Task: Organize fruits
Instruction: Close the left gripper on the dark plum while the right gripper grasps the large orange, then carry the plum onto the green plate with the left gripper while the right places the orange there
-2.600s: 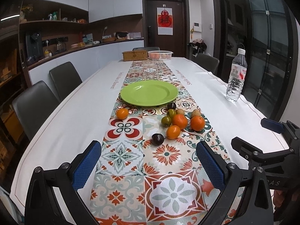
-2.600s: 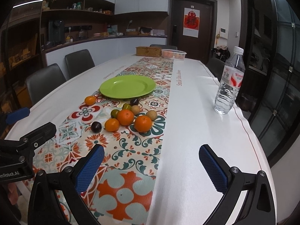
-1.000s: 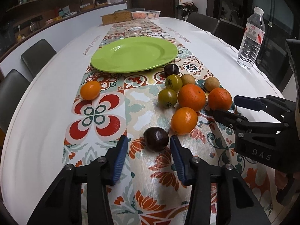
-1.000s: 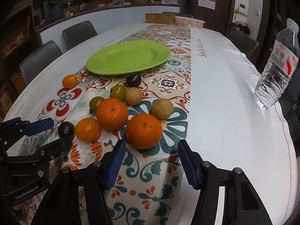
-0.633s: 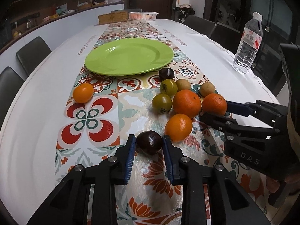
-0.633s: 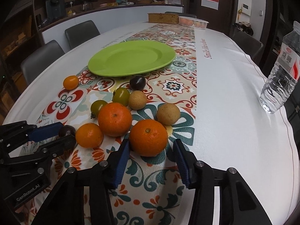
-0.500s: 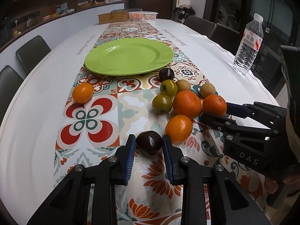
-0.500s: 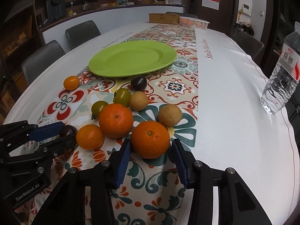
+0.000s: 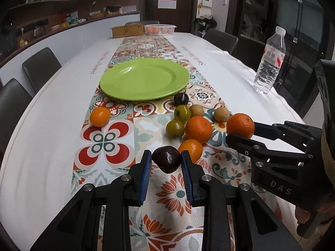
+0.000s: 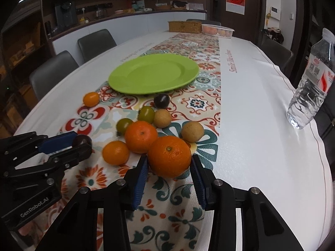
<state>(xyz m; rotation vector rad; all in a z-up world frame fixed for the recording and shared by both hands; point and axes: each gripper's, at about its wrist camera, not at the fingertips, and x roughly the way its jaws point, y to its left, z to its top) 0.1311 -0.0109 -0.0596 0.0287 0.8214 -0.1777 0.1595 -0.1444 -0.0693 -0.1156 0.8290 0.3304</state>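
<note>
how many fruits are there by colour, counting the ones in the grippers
orange: 4, one shut in the right gripper
dark purple: 2, one shut in the left gripper
green: 2
tan: 2
total: 10

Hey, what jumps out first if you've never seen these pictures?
Each tool has a fruit: the left tool grips a dark purple round fruit, the right tool a big orange. Behind them, the empty lime-green plate sits on the patterned table runner, loose fruits in front of it.
</note>
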